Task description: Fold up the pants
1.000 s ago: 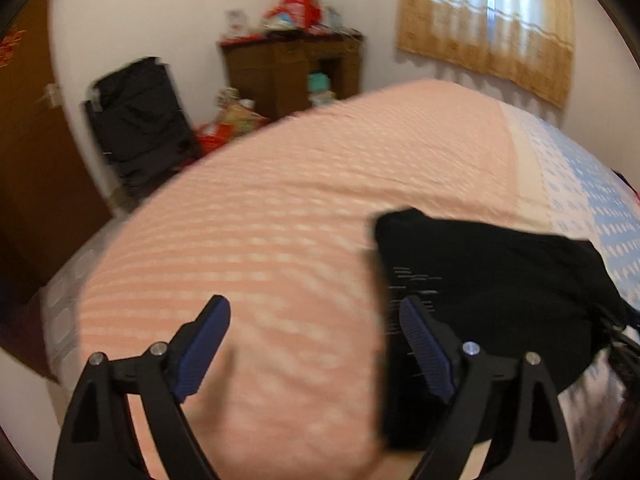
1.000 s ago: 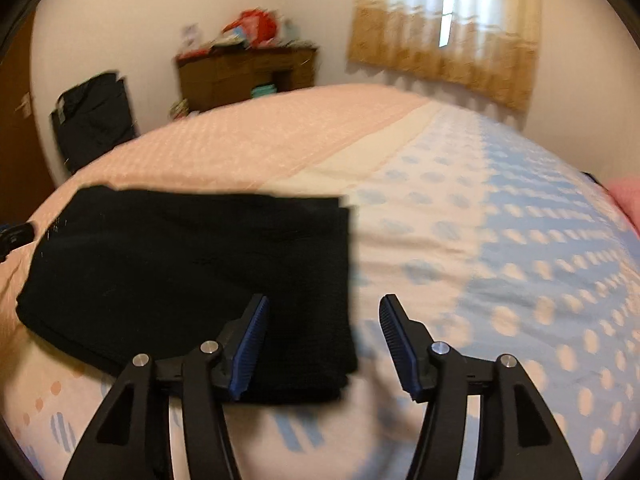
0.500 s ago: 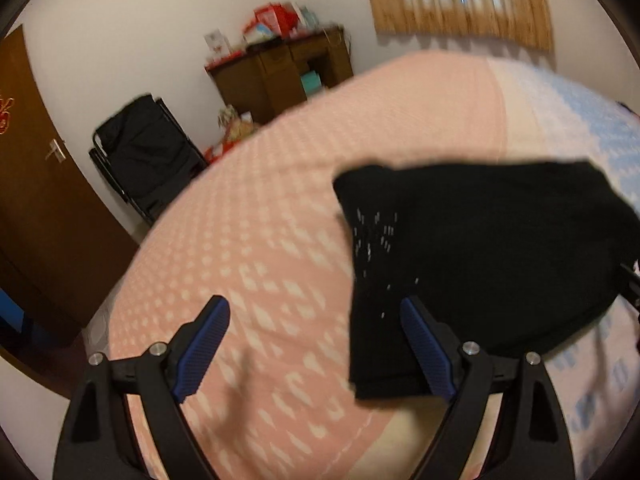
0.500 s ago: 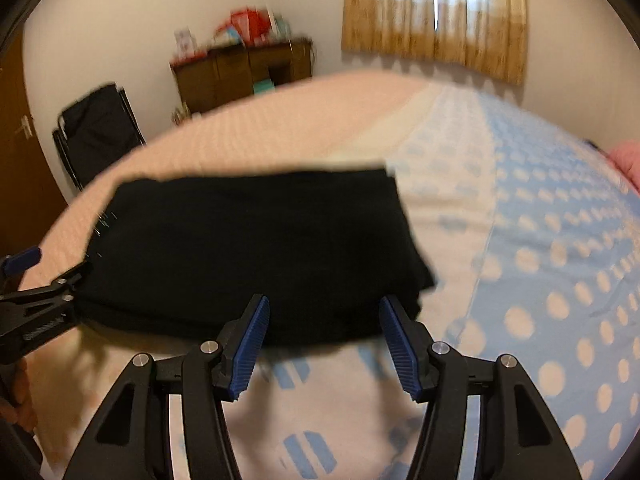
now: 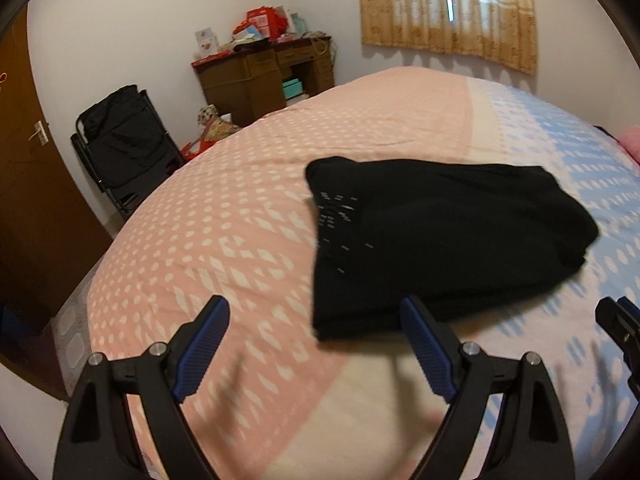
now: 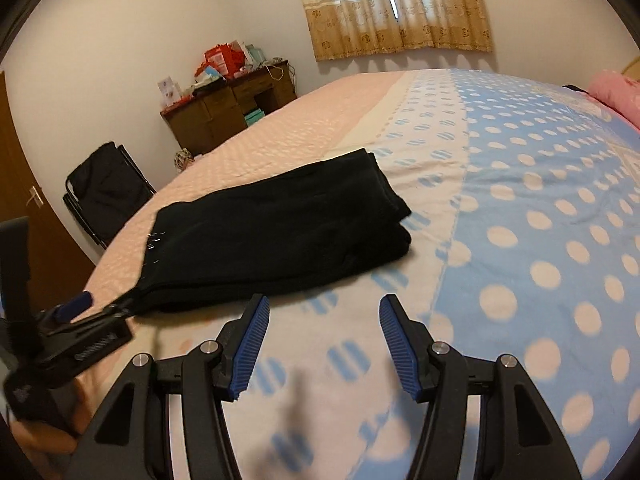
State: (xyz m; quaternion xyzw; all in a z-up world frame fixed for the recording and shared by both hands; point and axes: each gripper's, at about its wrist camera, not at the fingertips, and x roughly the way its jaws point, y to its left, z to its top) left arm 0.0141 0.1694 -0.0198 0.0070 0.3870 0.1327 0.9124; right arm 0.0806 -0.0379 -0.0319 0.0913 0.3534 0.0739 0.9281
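Black knit pants, folded into a compact rectangular bundle of several layers, lie flat on the patterned bedspread, straddling the seam where its pink dotted half meets the cream and blue dotted half. A patch of small white flecks marks the fabric near the bundle's left end. The left gripper, black-framed with blue ribbed pads, hovers above the near edge of the bed with its jaws spread wide and nothing between them; its right finger overlaps the near edge of the pants in the left wrist view, though actual contact cannot be told. The right gripper hangs over the cream and blue part of the bedspread, just short of the bundle, jaws likewise well apart and holding nothing. In the right wrist view the left gripper's tip sits right at the bundle's near left corner. Beyond the bed stand a brown wooden desk piled with red and white boxes, a black folding chair by a brown door, and a beige patterned curtain over the window
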